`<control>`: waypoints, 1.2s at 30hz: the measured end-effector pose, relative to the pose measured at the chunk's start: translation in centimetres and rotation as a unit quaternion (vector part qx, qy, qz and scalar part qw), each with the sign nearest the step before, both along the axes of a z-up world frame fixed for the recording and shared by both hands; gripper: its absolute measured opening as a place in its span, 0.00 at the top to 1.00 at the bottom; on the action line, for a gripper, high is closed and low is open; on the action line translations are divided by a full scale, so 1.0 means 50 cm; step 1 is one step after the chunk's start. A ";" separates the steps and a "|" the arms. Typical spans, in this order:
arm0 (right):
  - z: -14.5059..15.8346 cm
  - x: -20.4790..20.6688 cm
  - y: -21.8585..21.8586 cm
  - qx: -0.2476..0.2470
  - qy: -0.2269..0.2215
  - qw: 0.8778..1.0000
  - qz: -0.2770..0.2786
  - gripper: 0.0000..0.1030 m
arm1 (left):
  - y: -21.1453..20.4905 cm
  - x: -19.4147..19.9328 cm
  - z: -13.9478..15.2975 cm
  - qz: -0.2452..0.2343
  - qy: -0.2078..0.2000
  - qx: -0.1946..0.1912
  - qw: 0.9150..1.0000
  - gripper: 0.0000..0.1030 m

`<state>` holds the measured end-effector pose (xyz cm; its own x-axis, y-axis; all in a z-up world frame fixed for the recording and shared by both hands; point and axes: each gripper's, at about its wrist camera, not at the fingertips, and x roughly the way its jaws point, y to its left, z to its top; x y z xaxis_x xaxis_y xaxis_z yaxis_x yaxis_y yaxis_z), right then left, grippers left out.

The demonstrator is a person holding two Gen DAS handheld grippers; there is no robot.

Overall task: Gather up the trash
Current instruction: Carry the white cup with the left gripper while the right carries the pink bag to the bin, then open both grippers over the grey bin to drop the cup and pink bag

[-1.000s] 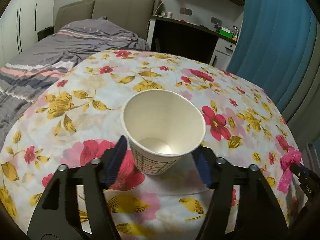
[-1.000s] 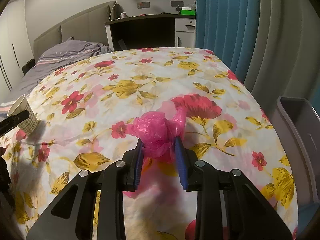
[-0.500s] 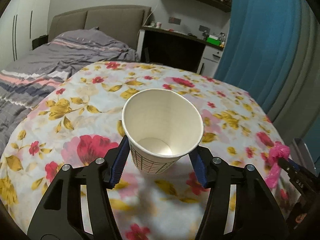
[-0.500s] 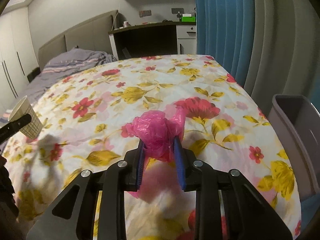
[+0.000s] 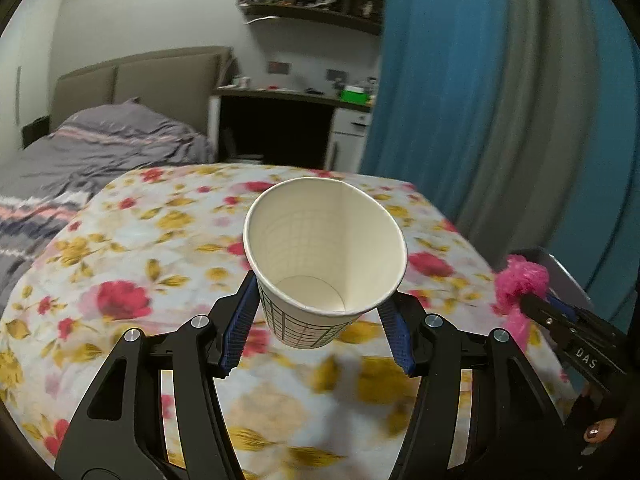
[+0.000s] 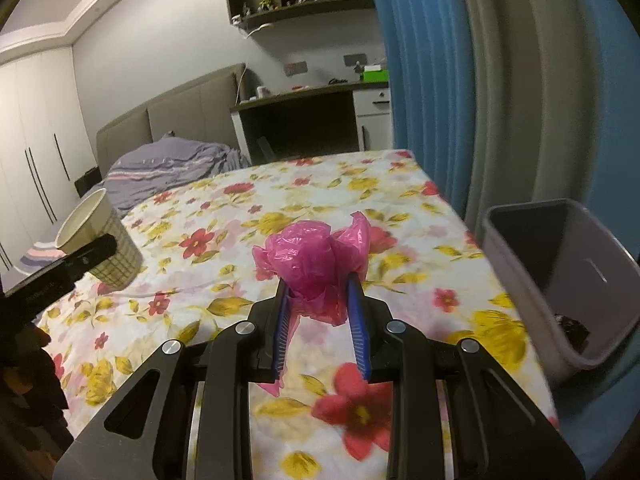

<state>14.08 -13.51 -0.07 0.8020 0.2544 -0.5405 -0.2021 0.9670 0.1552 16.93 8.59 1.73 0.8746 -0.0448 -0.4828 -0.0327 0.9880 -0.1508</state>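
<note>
Clearly, a white paper cup (image 5: 325, 264) was clamped between the blue pads of the left gripper (image 5: 320, 320), taken low on its grid-printed wall near the base, mouth tilted up and forward. It was carried above the floral tablecloth (image 5: 140, 248), not resting on it. In the right wrist view, a crumpled pink plastic bag (image 6: 316, 264) was pinched between the narrowly set pads of the right gripper (image 6: 320, 320), its loose ends spilling out above and below the jaws.

Outward from the right gripper, a grey waste bin (image 6: 516, 256) was seen at about three o'clock, beside the table edge, with something dark at its bottom. The cup was seen at about nine o'clock in that view.

Both items were judged very light. The cup would be stiff only near its base and rolled rim; its thin wall would buckle if squeezed harder, so the low hold was judged sound. The bag would be soft, slippery and springy; it was best taken through the bunched middle, as it was here.
</note>
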 end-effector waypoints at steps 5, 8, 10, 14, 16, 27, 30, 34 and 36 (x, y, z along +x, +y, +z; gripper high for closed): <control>0.012 -0.024 -0.055 -0.001 -0.011 1.000 -0.023 0.73 | -0.090 0.003 0.012 -0.042 -0.007 0.003 0.999 0.44; 0.016 -0.032 -0.092 -0.004 -0.017 0.999 -0.040 0.73 | -0.145 0.011 0.016 -0.071 -0.008 0.001 0.997 0.44; 0.018 -0.037 -0.122 -0.007 -0.021 0.998 -0.054 0.73 | -0.182 0.018 0.019 -0.091 -0.009 0.000 0.996 0.44; 0.018 -0.039 -0.179 -0.016 -0.028 0.996 -0.088 0.73 | -0.271 0.035 0.027 -0.139 -0.017 -0.002 0.990 0.44; 0.017 -0.038 -0.218 -0.018 -0.032 0.993 -0.110 0.72 | -0.314 0.047 0.031 -0.163 -0.020 -0.005 0.986 0.44; -0.027 0.012 -0.374 -0.021 -0.021 0.982 -0.186 0.70 | -0.513 0.135 -0.004 -0.267 -0.006 -0.041 0.963 0.44; -0.046 0.029 -0.392 -0.018 -0.009 0.982 -0.189 0.65 | -0.547 0.157 -0.022 -0.281 0.005 -0.043 0.959 0.44; -0.068 0.032 -0.409 -0.013 -0.001 0.982 -0.188 0.54 | -0.572 0.182 -0.044 -0.298 0.020 -0.053 0.953 0.44; -0.075 0.026 -0.419 -0.011 -0.001 0.982 -0.187 0.44 | -0.585 0.193 -0.050 -0.306 0.028 -0.059 0.950 0.44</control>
